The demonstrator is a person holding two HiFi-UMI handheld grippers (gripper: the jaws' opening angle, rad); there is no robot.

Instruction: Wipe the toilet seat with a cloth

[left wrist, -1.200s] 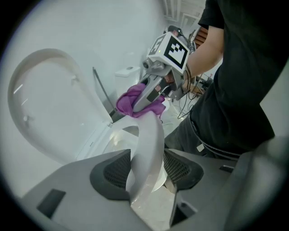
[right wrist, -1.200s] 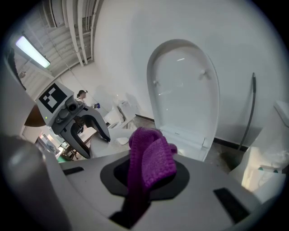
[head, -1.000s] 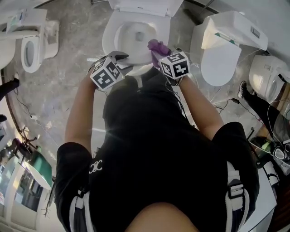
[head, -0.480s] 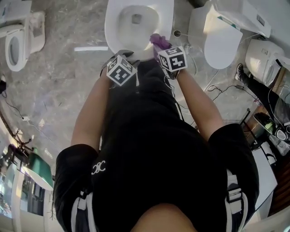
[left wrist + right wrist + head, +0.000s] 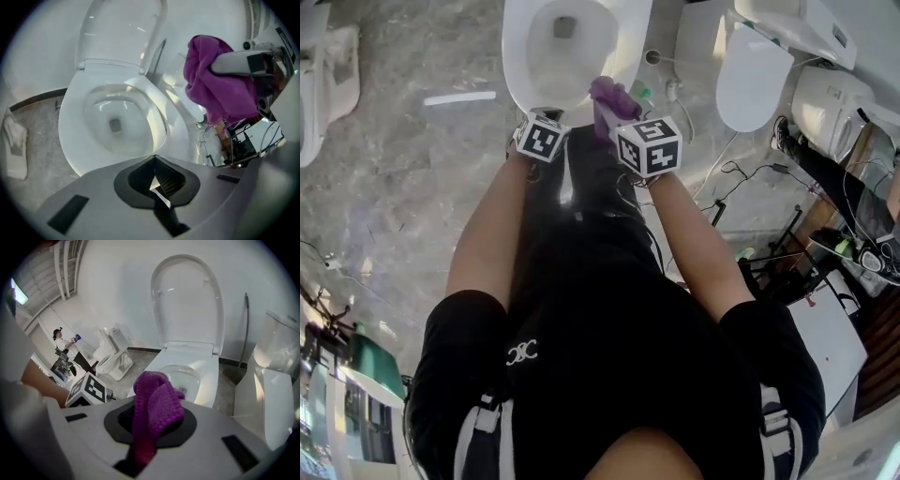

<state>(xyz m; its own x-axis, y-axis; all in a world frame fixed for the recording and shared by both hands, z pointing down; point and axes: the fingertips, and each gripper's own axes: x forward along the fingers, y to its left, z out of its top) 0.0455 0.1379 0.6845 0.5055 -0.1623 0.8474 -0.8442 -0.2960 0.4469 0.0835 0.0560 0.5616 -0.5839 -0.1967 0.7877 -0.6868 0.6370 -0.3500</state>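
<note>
Left gripper (image 5: 157,185) first: its jaws have just been closing and now sit pressed together, with nothing between them. A second ago they stood wide. Right ahead of it and a little below lies the toilet bowl (image 5: 138,101), white glazed ceramic, smooth and oval, with a little water round the drain at the bottom. The glossy white toilet seat (image 5: 70,136) rings it, and the lid (image 5: 187,301) stands upright behind.

Over to the right gripper (image 5: 157,425): it is pinching the purple cloth (image 5: 154,394), a nubbly knit bunched into a thick fold that sticks up out of the jaws. From the left gripper the cloth hangs up and to the right, above the seat's right side. The marker cube (image 5: 89,390) sits to the right gripper's left, over the grey marbled floor (image 5: 412,187). In the head view the toilet sits higher than a second ago.
</note>
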